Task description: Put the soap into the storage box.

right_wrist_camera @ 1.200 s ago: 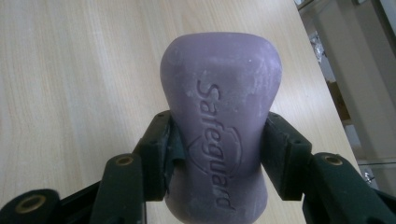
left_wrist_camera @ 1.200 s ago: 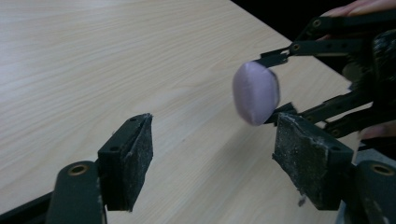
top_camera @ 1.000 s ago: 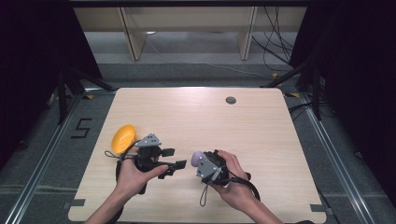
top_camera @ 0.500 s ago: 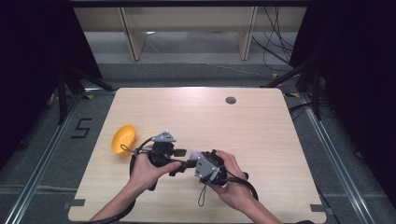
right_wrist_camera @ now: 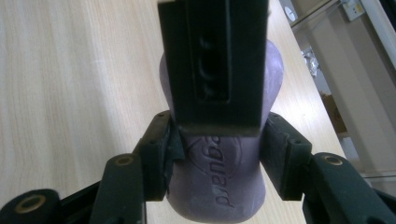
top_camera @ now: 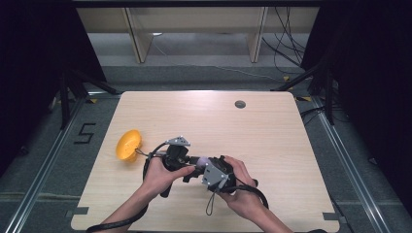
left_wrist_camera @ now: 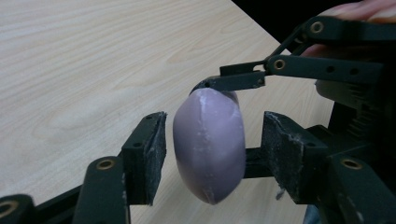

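A purple bar of soap hangs just above the table near its front edge. My right gripper is shut on it, both pads pressed against its sides. My left gripper comes in from the other side. Its jaws have just been closing with the soap between them, and a narrow gap still shows at each pad. One left jaw lies across the soap in the right gripper view. In the high view both hands meet at the soap.
A yellow bowl lies tipped on its side near the left edge of the wooden table. A round cable hole sits at the back. Cables trail from both grippers toward the front edge.
My left hand moved right, away from the yellow bowl, up to the soap in the right gripper, and its jaws narrowed around it. The right hand stayed put.
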Demonstrator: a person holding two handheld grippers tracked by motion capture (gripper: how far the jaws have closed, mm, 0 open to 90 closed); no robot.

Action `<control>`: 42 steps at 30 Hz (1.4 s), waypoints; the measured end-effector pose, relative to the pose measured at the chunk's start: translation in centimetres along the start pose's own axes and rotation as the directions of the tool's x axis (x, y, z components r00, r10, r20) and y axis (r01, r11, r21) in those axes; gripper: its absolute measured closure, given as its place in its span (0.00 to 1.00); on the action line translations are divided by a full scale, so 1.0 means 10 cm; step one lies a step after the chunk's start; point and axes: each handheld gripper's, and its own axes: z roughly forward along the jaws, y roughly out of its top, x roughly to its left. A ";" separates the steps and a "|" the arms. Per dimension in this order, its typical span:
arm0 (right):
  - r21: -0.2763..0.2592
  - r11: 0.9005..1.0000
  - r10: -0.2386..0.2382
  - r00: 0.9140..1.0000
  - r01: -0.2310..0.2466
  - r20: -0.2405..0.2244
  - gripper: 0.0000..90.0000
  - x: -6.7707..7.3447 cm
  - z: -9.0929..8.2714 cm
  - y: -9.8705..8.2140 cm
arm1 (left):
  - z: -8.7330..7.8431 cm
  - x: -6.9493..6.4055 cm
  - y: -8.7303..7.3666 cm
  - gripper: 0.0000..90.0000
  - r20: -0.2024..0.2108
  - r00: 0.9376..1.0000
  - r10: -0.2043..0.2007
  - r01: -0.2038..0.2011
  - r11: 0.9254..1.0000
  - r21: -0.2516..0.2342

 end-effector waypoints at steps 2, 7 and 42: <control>-0.003 1.000 0.007 1.000 -0.007 0.008 0.56 0.01 0.00 0.01 | 0.02 0.01 0.01 0.46 0.019 1.000 -0.008 0.008 1.000 0.011; -0.025 0.998 -0.055 0.998 0.056 0.009 0.56 -0.01 -0.01 0.03 | 0.04 0.01 0.02 0.48 0.022 1.000 -0.012 0.011 1.000 0.011; 0.003 1.000 0.018 0.998 -0.018 0.065 0.45 0.00 -0.09 0.00 | 0.13 -0.05 0.04 0.65 -0.008 1.000 0.030 -0.030 1.000 -0.003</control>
